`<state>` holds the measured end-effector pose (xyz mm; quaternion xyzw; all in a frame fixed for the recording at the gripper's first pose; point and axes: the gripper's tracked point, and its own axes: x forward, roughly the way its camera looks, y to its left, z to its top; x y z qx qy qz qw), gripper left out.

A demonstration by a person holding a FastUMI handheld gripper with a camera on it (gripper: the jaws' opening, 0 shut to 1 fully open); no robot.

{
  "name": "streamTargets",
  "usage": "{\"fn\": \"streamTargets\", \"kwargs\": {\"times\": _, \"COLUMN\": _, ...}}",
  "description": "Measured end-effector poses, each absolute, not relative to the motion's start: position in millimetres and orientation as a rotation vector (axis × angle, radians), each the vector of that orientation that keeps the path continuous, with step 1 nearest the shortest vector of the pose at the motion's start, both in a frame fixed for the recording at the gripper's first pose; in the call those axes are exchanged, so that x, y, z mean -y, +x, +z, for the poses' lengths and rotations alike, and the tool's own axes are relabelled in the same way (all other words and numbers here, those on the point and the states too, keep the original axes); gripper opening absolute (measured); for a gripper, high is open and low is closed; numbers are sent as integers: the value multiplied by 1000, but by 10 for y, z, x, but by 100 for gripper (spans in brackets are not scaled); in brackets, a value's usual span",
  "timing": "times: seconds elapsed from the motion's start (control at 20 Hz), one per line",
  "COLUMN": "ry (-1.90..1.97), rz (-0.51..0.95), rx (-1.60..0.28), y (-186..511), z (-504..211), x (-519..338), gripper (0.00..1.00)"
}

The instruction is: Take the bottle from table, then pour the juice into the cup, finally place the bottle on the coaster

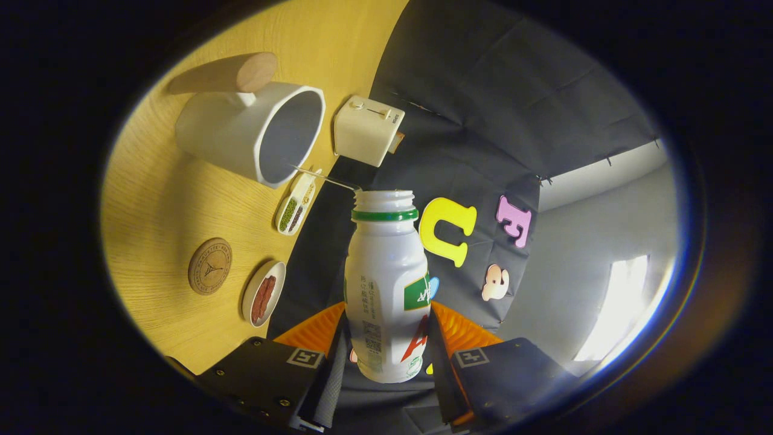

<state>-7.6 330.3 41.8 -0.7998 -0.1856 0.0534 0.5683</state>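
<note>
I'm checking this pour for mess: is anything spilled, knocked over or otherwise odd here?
No spill shows on the yellow wooden table. The gripper is shut on the white plastic bottle with a green neck ring, tilted mouth-first toward the white wooden-handled cup, and a thin stream arcs into it. The round cork coaster lies bare.

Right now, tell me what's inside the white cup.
The white cup shows a bare grey inner wall; no juice is visible, and its bottom is hidden by the rim. The tool is shut on the bottle, whose open mouth sits just beside the cup's rim.
</note>
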Motion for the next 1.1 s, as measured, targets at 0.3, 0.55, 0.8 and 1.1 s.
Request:
{"fn": "streamTargets", "kwargs": {"times": 0.3, "ry": -1908, "rz": 123, "rx": 462, "y": -93, "z": 427, "x": -3327, "gripper": 64}}
{"fn": "streamTargets", "kwargs": {"times": 0.55, "ry": -1929, "rz": 124, "rx": 483, "y": -113, "z": 436, "x": -3345, "gripper": 64}}
{"fn": "streamTargets", "kwargs": {"times": 0.8, "ry": -1971, "rz": 114, "rx": 531, "y": -157, "z": 427, "x": -3368, "gripper": 64}}
{"fn": "streamTargets", "kwargs": {"times": 1.1, "ry": -1993, "rz": 110, "rx": 554, "y": -144, "z": 455, "x": -3395, "gripper": 64}}
